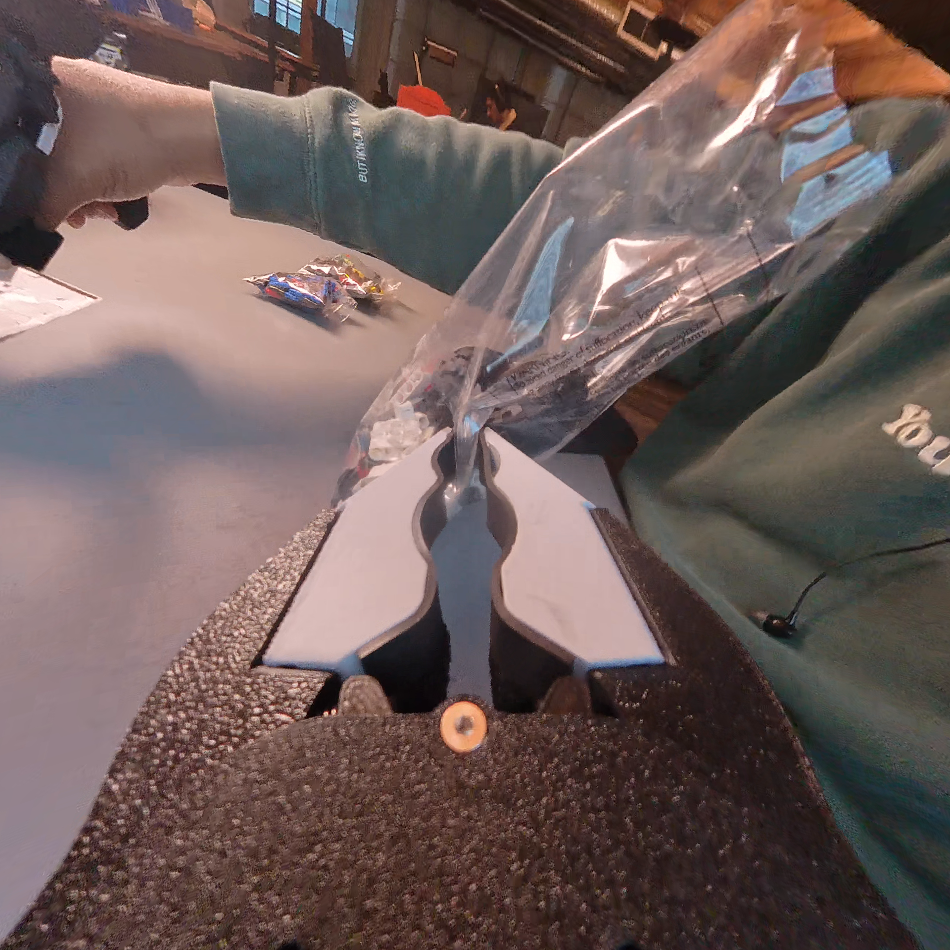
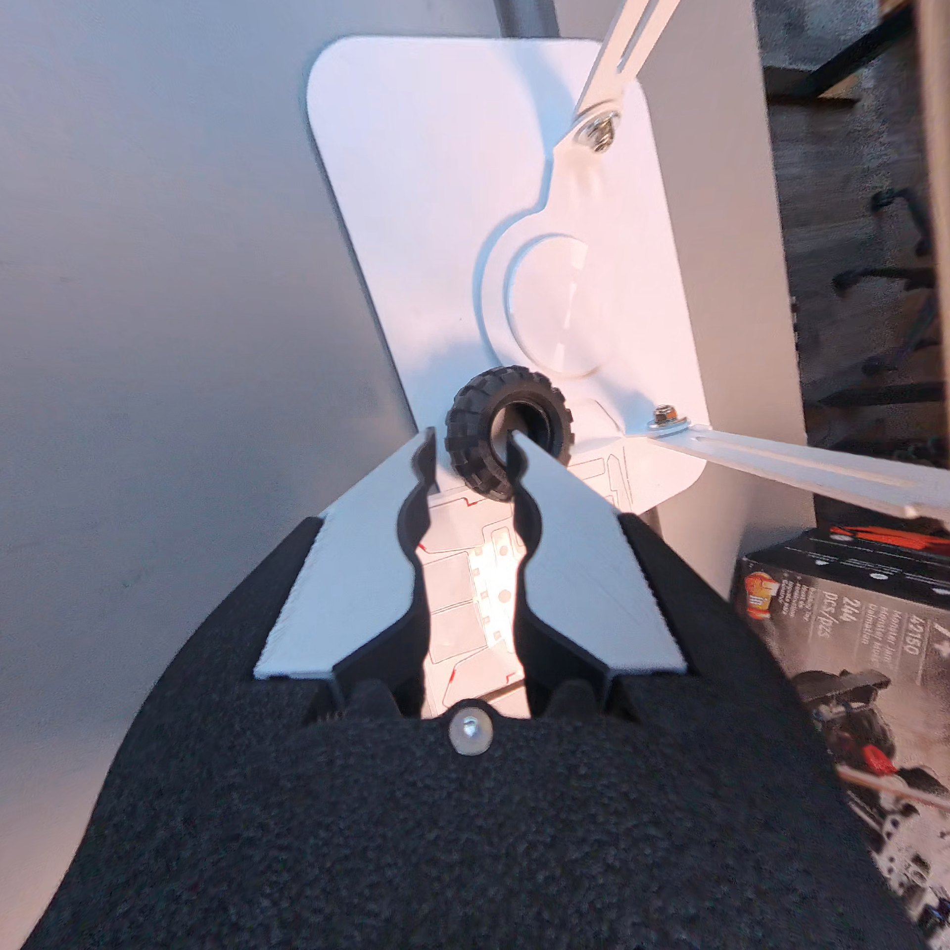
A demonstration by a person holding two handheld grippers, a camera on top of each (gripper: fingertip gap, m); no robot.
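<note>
The left gripper (image 1: 467,437) pinches a fold of a clear plastic bag (image 1: 642,257) between its fingertips, the two grey fingers (image 1: 370,555) drawn almost together on the film. The bag rises up and to the right from the grip, slack and creased, with printed lines along one side; small white, black and red building pieces (image 1: 411,426) are bunched in its lower end just beyond the tips, above the near edge of the grey table (image 1: 154,411). Farther out on the table lie two small sealed packets (image 1: 318,288) of coloured pieces, touching one another. A white sheet (image 1: 31,303) shows at the left edge. A person's arm in a green sleeve (image 1: 360,169) reaches across the table toward the upper left, the hand (image 1: 113,149) wrapped around the dark body of the other gripper. The same green sweatshirt (image 1: 797,488) fills the right side.

The right gripper (image 2: 475,439) holds a small black knobbly rubber tyre (image 2: 506,426): the right finger (image 2: 581,555) pokes into the tyre's centre hole and the left finger sits outside the tread, so the tyre wall appears nipped between them, though the blur leaves the contact on the left side uncertain. Behind the tyre stands a white plate (image 2: 437,180) with slotted white arms (image 2: 797,462) bolted to it. A light sheet with outlined shapes (image 2: 462,591) lies beneath the fingers. A dark printed toy box (image 2: 848,642) sits at the right edge.
</note>
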